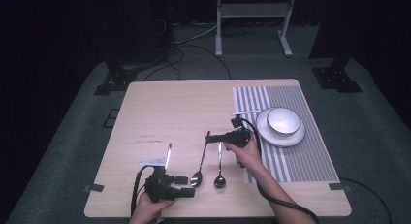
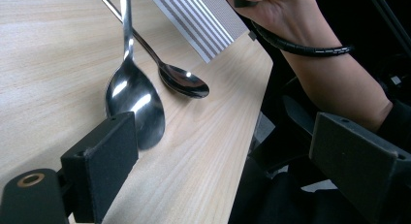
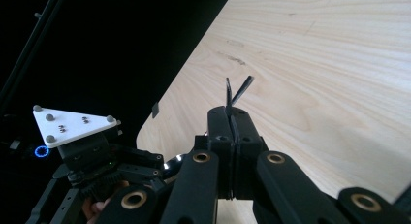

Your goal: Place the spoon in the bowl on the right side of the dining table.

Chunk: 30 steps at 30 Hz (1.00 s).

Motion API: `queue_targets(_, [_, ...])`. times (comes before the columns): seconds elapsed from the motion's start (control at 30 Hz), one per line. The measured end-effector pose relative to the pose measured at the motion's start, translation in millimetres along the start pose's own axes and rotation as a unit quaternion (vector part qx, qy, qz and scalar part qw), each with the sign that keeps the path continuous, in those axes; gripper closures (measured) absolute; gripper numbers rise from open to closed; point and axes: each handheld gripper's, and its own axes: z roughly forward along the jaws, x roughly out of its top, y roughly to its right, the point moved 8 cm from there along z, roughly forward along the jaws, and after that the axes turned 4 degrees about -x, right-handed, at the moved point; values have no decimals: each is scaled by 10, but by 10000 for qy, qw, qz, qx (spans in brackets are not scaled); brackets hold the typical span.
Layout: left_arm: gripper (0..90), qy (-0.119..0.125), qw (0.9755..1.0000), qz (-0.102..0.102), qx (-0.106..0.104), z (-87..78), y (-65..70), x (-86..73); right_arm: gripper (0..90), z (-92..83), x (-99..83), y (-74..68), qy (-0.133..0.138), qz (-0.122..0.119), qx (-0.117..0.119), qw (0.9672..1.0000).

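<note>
On the wooden table [image 1: 184, 107], right gripper [image 1: 209, 138] clamps a spoon handle [image 3: 228, 90]; left gripper [image 1: 186, 185] open

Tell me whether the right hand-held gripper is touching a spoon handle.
Touching. The right gripper view shows the right hand-held gripper with its jaws shut on the spoon handle, whose thin end sticks out just beyond them.

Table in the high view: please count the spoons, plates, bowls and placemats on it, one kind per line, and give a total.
Spoons: 2
Plates: 1
Bowls: 1
Placemats: 1
Total: 5
</note>
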Motion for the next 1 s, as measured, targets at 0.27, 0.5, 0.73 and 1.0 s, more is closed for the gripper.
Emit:
queue_targets(0.27, [89,-44,10000,21,35,4,-1,-12,892,-166,65,64,164,69,-133,9998])
queue_targets(0.5, [89,-66,10000,25,57,7,-8,-17,892,-286,112,95,288,114,-193,9993])
queue_targets(0.73, [88,-80,9999,17,67,17,-14,-22,892,-383,163,111,402,101,-245,9988])
queue_targets(1.0, [88,-75,10000,30,57,10,-16,-19,892,-509,217,140,521,165,-311,9980])
